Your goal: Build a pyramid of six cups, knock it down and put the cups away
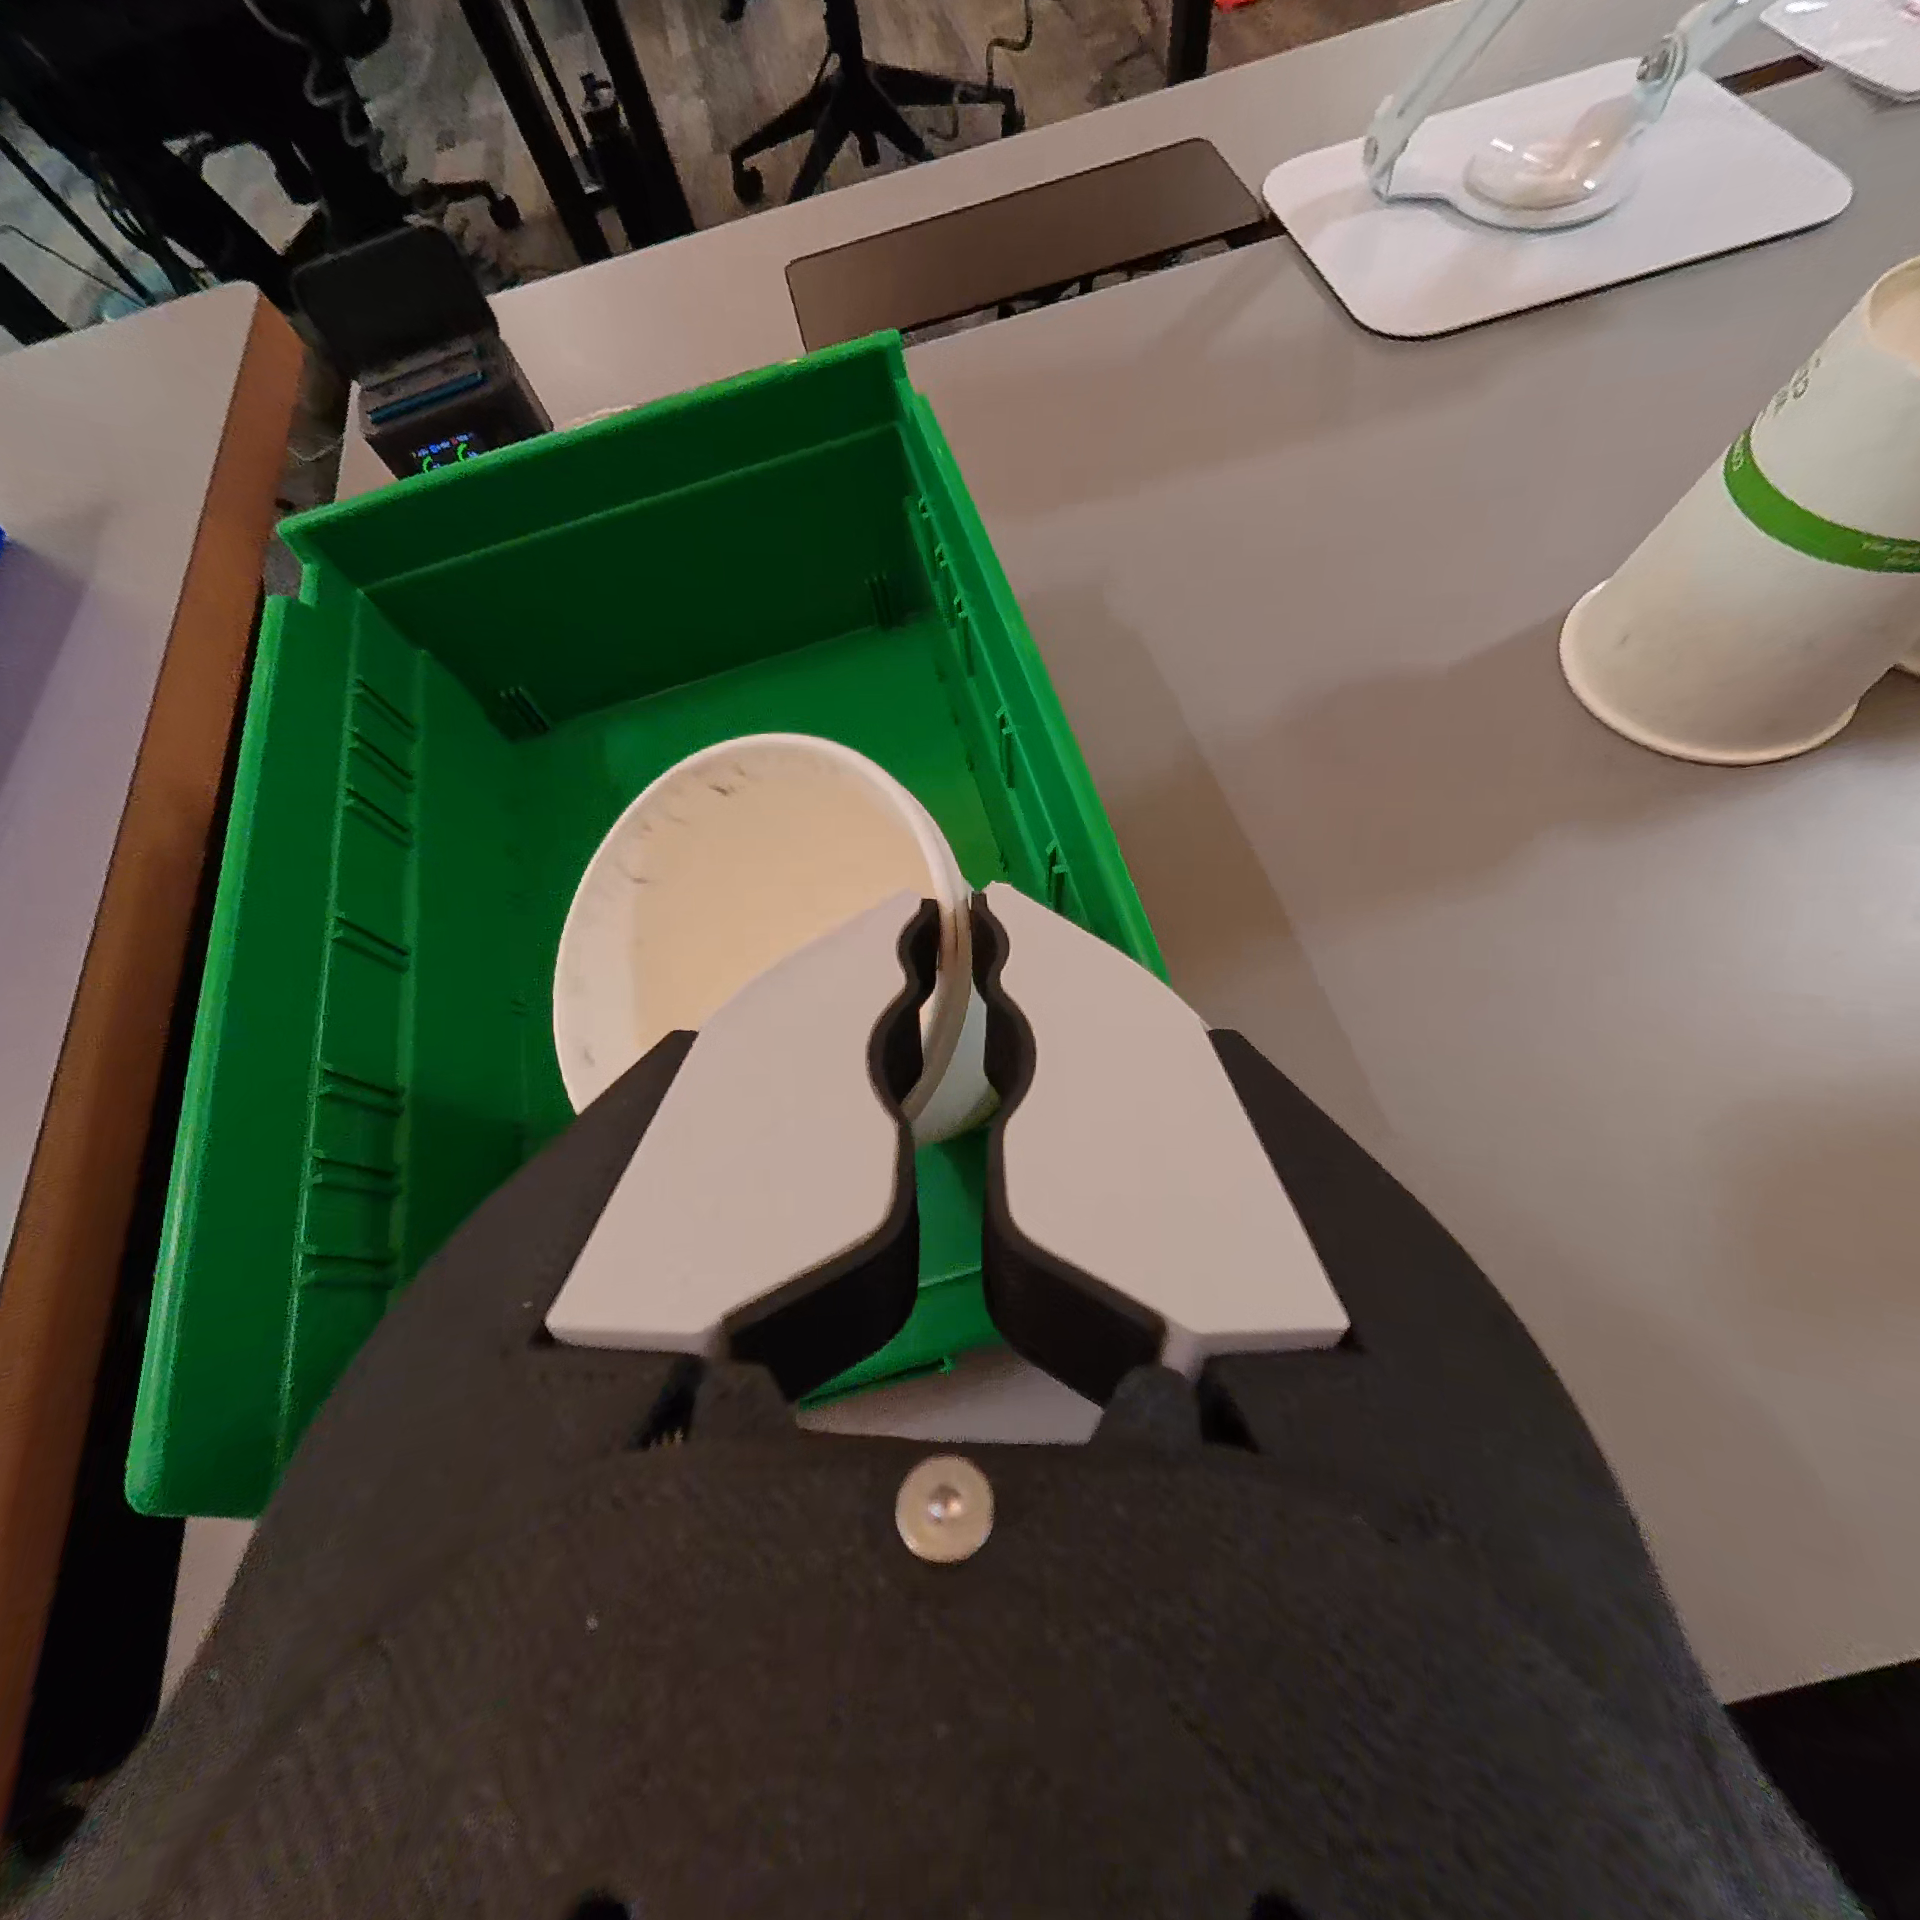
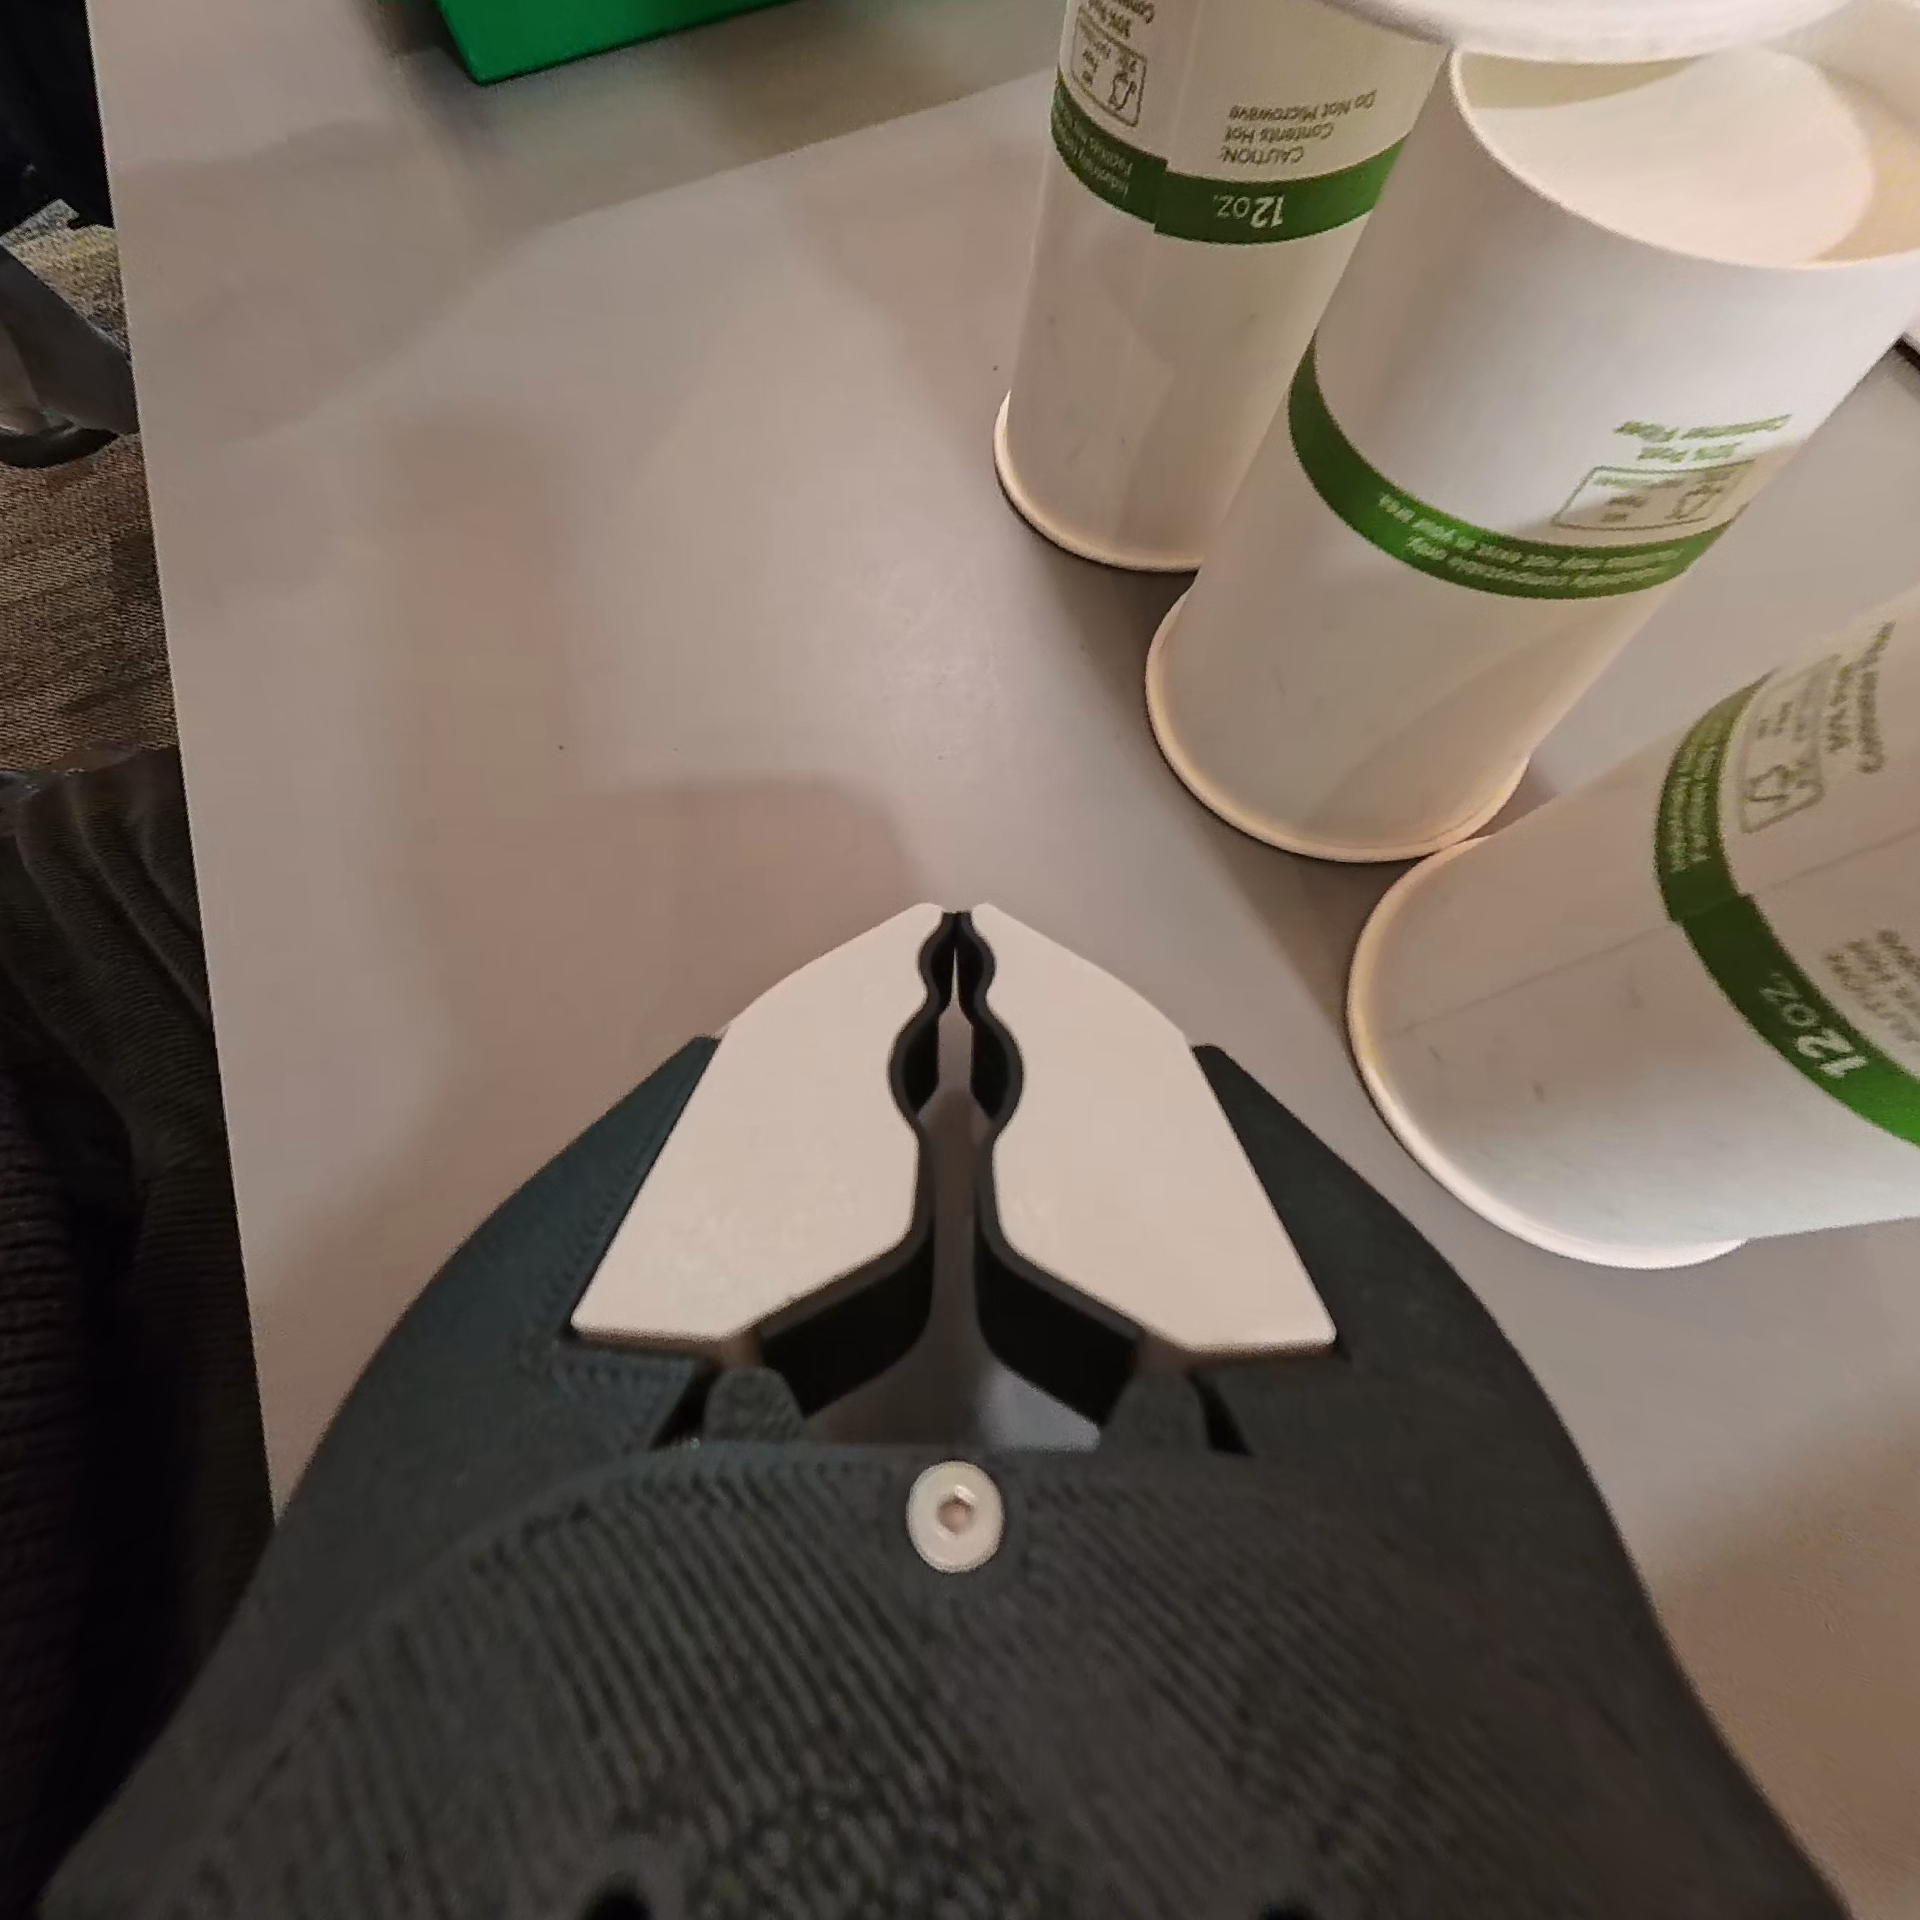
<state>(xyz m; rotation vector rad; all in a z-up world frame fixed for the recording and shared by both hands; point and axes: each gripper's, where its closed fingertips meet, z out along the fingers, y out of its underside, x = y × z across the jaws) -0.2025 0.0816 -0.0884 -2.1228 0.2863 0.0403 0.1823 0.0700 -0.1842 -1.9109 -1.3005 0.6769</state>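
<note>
My left gripper point(image 1: 954, 914) is shut on the rim of a white paper cup point(image 1: 727, 894) and holds it inside a green plastic bin point(image 1: 343, 935), with the cup's open mouth facing me. My right gripper point(image 2: 961, 914) is shut and empty, low over the grey table point(image 2: 571, 520). Three white paper cups with green bands stand upside down to its right: one far point(image 2: 1164, 312), one in the middle point(image 2: 1475, 499), one near point(image 2: 1662, 1018). One such upside-down cup also shows in the left wrist view point(image 1: 1787, 540).
A white pad with a clear stand point(image 1: 1558, 197) lies at the table's back right. A dark flap point(image 1: 1029, 239) is set in the table behind the bin. A small black device point(image 1: 416, 353) stands behind the bin. The table's left edge point(image 2: 177, 644) is close to my right gripper.
</note>
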